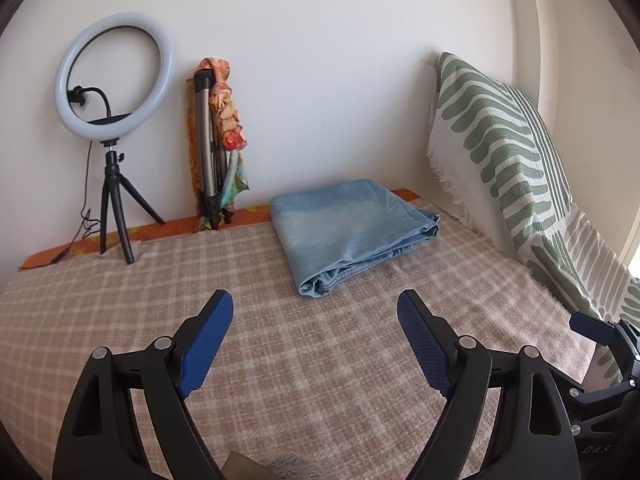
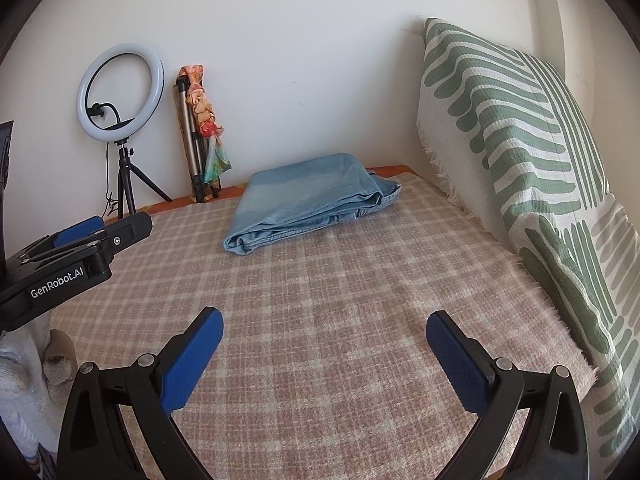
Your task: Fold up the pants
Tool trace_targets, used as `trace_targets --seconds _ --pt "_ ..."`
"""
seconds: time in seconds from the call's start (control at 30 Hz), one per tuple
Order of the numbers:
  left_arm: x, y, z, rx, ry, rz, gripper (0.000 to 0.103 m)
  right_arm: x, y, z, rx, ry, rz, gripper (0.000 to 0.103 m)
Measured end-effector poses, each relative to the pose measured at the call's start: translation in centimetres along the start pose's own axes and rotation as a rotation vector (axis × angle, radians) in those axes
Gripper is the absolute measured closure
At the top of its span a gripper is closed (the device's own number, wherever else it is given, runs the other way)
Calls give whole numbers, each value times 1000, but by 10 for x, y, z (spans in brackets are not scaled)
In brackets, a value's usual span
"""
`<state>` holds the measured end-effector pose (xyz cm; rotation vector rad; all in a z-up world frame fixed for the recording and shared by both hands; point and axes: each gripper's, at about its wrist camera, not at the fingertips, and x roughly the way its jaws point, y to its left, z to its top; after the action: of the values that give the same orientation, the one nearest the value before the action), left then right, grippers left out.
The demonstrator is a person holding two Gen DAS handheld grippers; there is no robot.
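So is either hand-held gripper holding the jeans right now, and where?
Neither. The left hand-held gripper and right hand-held gripper are both open and empty, short of the folded jeans.

The pants (image 1: 352,228) are lying folded into a compact, roughly rectangular bundle of light blue denim, resting flat on the pink-and-cream checked blanket (image 1: 280,360) at the far side of the bed, close to the white wall. Their rounded fold is facing the near left corner, where several stacked layers are showing, while the stitched hems and seamed edges are sitting along the right end. The top face is lying smooth, with faded paler patches.
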<state>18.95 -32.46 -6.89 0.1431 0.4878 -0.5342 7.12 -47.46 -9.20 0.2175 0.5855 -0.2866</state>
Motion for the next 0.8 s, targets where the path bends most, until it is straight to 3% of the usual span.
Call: trace_targets --seconds 0.8 --pt "8 -15 -7 62 36 17 18 -1 -8 -1 26 1 -27 0"
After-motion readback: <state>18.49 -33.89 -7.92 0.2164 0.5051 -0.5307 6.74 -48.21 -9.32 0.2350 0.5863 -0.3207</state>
